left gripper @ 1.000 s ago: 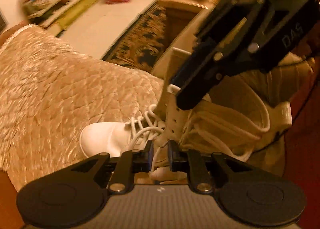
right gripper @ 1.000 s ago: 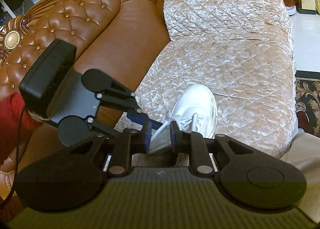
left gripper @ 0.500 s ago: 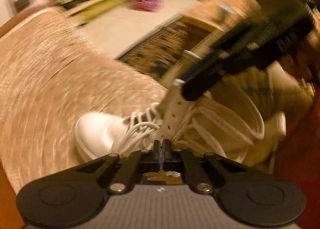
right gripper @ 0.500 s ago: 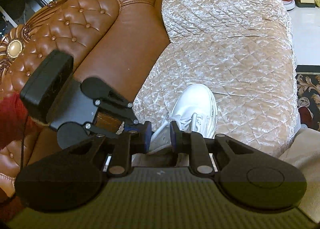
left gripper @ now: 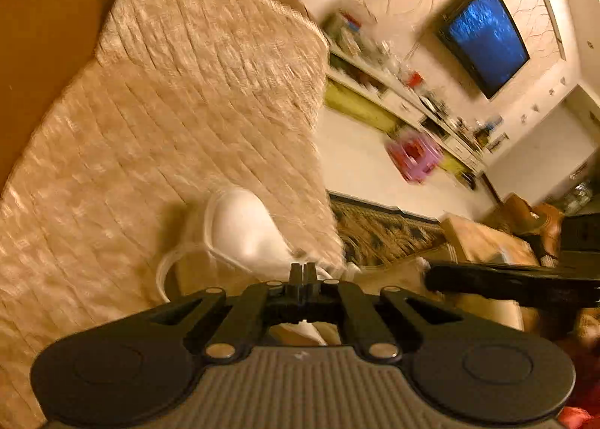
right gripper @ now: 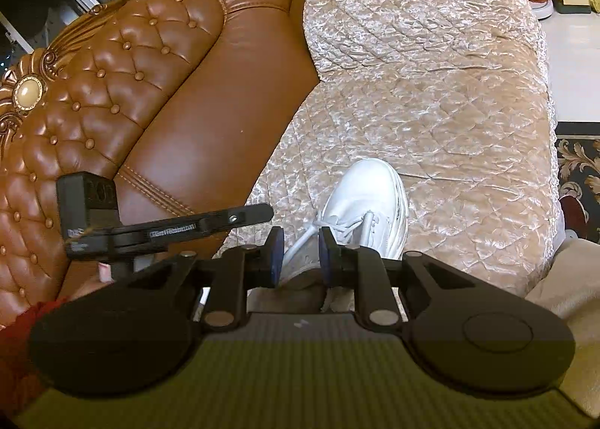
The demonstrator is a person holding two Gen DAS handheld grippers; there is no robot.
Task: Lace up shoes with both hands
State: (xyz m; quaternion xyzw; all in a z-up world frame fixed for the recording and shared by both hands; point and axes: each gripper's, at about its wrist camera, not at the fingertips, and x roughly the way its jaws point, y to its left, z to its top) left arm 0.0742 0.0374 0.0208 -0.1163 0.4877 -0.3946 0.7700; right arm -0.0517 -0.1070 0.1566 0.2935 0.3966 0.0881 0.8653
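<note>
A white sneaker [right gripper: 369, 204] rests on a quilted beige cover [right gripper: 431, 84] spread over a brown leather sofa [right gripper: 150, 91], its toe pointing away from you. It sits near the front edge of the seat, directly ahead of both tools.

Your left gripper [left gripper: 303, 273] has its jaws pressed together. Whether a lace end is pinched between them cannot be told; that view is blurred, though a white loop of shoelace [left gripper: 165, 271] curves out beside the sneaker. Your right gripper [right gripper: 300, 252] has its jaws parted to a narrow gap, with a strand of lace running up between the blue pads [right gripper: 276, 256] but not clamped.

The lace will likely feel light, limp and slightly slippery, so take it close to its stiff tip, where it can be steered into an eyelet. The sneaker looks light and may slide or tip on the soft, giving cover; the firmer side panel by the eyelets is probably the best place to steady it.

Beyond the sofa lie a pale floor, a patterned rug [left gripper: 378, 234], cluttered shelves, a pink toy [left gripper: 414, 157] and a wall television [left gripper: 487, 35].
</note>
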